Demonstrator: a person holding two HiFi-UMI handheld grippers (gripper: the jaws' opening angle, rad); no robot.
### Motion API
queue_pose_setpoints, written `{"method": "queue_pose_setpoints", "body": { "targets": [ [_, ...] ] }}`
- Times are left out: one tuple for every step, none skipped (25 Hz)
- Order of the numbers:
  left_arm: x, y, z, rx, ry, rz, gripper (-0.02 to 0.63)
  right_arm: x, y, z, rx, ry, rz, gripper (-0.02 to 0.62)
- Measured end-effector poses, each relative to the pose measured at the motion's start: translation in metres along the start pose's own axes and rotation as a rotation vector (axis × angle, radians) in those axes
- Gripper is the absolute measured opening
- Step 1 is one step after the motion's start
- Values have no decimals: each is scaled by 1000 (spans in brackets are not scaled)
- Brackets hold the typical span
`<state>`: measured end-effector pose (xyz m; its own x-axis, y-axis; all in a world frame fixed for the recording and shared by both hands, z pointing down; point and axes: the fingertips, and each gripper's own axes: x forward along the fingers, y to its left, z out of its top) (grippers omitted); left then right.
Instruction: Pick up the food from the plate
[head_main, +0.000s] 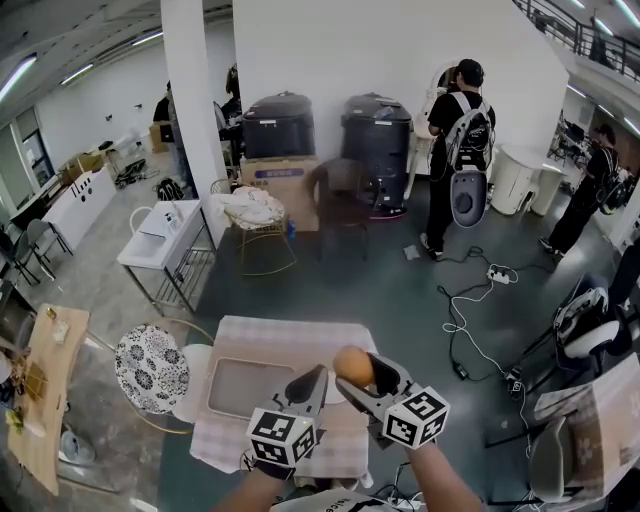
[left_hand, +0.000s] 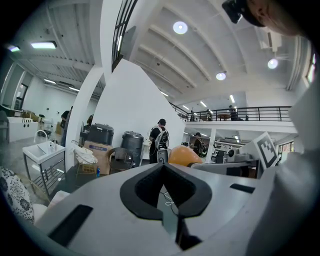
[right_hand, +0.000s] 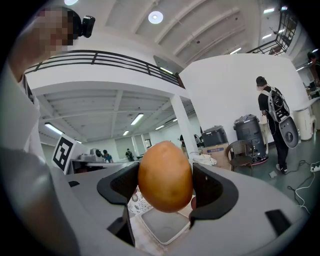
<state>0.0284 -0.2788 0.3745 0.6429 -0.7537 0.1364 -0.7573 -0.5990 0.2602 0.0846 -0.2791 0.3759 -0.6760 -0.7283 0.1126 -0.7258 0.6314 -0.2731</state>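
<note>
Right gripper (right_hand: 165, 192) fingers were clamped on the brown oval food (right_hand: 165, 170), above the tabletop (head_main: 300, 335). Left gripper (left_hand: 165, 192) fingers were together, nothing between them.

No text, labels or numbers legible

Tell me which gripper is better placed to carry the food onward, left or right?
Right. The right gripper is shut on the orange-brown food, held above the table; the left gripper is shut and empty, so a handover seems needless.
</note>
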Motion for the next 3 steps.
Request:
{"method": "queue_pose_setpoints", "body": {
  "targets": [
    [0, 0, 0, 0, 0, 0, 5, 1, 0, 0, 0, 0, -1, 307],
    [1, 1, 0, 0, -1, -1, 5, 1, -1, 0, 1, -1, -2, 307],
    [1, 1, 0, 0, -1, -1, 5, 2, -1, 0, 1, -1, -3, 307]
  ]
}}
